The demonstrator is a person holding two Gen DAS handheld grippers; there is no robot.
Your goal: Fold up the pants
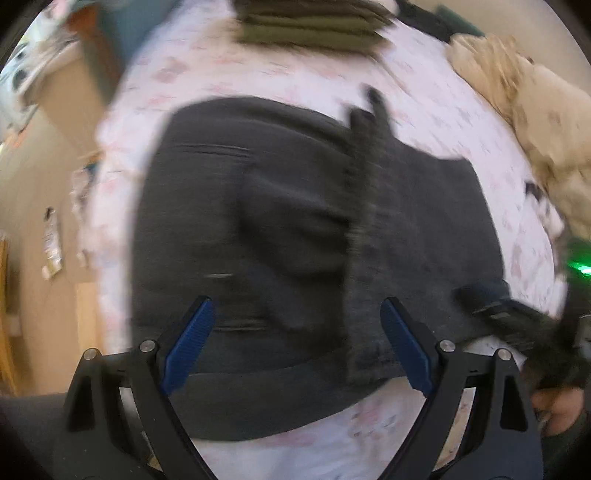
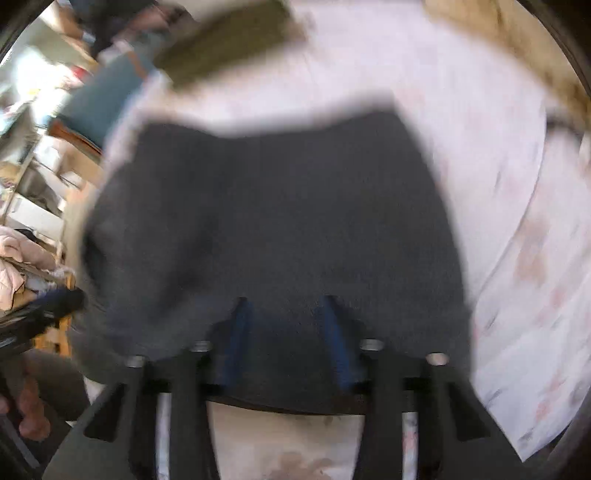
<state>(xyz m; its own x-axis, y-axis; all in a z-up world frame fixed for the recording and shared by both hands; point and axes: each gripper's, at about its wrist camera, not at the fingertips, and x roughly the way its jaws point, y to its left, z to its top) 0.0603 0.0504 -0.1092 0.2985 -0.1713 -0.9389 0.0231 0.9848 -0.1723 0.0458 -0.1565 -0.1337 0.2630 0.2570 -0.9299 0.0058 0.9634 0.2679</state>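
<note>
Dark grey pants (image 1: 295,221) lie folded flat on a white floral bedsheet (image 1: 258,74), with a ribbed waistband strip (image 1: 360,221) running up the middle. My left gripper (image 1: 295,302) hovers over their near edge, blue pads wide apart and nothing between them. In the blurred right wrist view the same pants (image 2: 277,203) fill the centre. My right gripper (image 2: 284,302) stands over their near edge with a narrower gap between its pads, which press on nothing I can see. The right gripper (image 1: 509,317) also shows at the pants' right corner.
A folded olive pile (image 1: 314,26) sits at the far side of the bed, and a crumpled beige garment (image 1: 517,122) lies at the back right. The bed's left edge drops to a floor (image 1: 37,184) with clutter. A hand (image 2: 29,410) shows at lower left.
</note>
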